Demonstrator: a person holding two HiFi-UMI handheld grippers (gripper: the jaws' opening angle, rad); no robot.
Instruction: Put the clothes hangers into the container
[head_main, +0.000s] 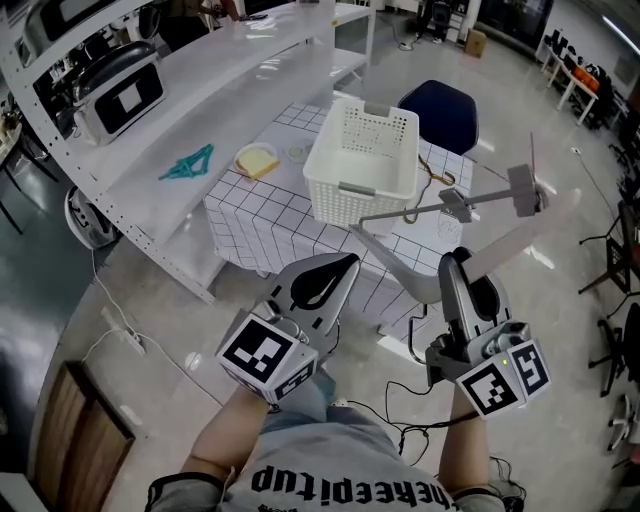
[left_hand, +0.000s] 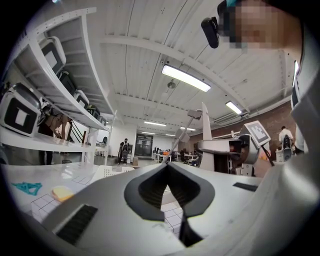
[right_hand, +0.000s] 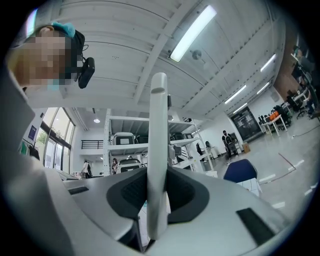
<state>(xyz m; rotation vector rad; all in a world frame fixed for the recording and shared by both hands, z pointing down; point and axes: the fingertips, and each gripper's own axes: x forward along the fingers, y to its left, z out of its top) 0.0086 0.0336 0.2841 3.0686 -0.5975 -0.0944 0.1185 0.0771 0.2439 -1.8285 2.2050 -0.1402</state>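
While the head view lays out the whole scene, it takes the gripper views to settle the jaws. The right gripper view shows the right gripper (right_hand: 157, 172) clamped on a white arm of a hanger (right_hand: 159, 125), with the pads pressing it from both sides and the arm sticking straight up between them. The left gripper view shows the left gripper (left_hand: 167, 167) with its jaw tips meeting and nothing in them.

Only the head view shows where things sit. The white basket (head_main: 362, 160) is on the checked table (head_main: 255, 225). The hanger spreads out just in front of the basket's right corner, its grey clip bar running off to the right. Some teal hangers (head_main: 187, 165) lie on the shelf (head_main: 130, 175) well to the basket's left. A yellow pad (head_main: 257, 160) is just beside the basket's left wall, and a blue chair (head_main: 440, 115) stands behind it.

Pose-wise, both forearms come up from the bottom of the frame. The grippers are held side by side, short of the basket. The left one leans in toward the right one, and the right one points up past the basket's right side.
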